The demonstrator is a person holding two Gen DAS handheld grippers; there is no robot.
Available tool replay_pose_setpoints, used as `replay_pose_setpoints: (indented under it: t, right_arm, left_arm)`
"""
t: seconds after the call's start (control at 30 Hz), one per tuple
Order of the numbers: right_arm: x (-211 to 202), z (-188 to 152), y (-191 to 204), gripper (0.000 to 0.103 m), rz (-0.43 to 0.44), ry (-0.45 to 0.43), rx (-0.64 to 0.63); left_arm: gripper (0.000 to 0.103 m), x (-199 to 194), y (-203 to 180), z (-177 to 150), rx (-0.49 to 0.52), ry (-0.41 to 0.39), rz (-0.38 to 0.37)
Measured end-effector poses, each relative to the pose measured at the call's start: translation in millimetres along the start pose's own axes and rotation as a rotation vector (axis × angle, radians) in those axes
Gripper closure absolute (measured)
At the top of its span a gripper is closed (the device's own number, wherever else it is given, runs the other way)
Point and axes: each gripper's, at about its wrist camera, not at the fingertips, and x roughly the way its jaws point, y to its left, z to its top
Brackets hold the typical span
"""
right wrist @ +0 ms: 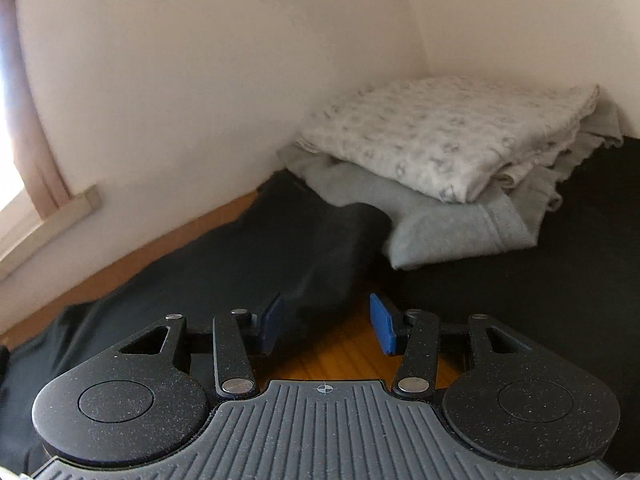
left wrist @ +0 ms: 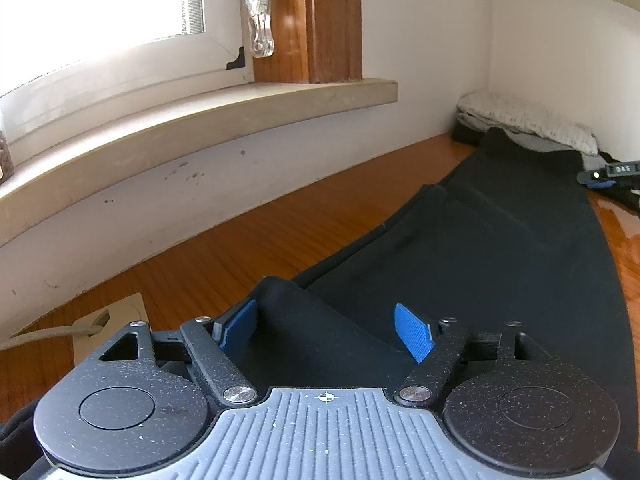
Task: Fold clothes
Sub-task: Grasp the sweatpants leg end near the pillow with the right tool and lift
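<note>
The left claw [left wrist: 326, 330] stands wide, a raised fold of the black garment [left wrist: 460, 248] between its blue pads, which do not touch the cloth. The garment stretches toward 1 o'clock across the wooden surface [left wrist: 224, 264]. The right claw [right wrist: 326, 324] is also wide, straddling the garment's edge [right wrist: 280, 256] and bare wood. At its 1 o'clock lies a stack: patterned cloth [right wrist: 444, 136] on grey cloth [right wrist: 444, 228].
</note>
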Motion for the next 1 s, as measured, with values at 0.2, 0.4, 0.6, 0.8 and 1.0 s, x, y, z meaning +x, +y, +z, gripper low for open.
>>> replay_pose_setpoints:
  t: [0.2, 0.4, 0.6, 0.8, 1.0]
  right_arm:
    - [18, 14, 6, 0.090, 0.039, -0.005, 0.019]
    - [16, 29, 55, 0.095, 0.171, -0.109, -0.047]
    - [12, 29, 125, 0.095, 0.343, -0.126, -0.146]
    - [-14, 4, 195, 0.095, 0.592, -0.078, -0.191]
    - [-20, -47, 241, 0.095, 0.724, 0.034, -0.284]
  left_arm:
    - [0.023, 0, 1, 0, 0.000, 0.000, -0.003]
    - [0.022, -2, 1, 1, 0.001, 0.000, -0.005]
    - [0.022, -2, 1, 2, -0.006, -0.005, -0.008]
    - [0.014, -2, 6, 3, -0.038, -0.001, -0.052]
    - [0.013, -18, 9, 12, -0.087, -0.028, -0.020]
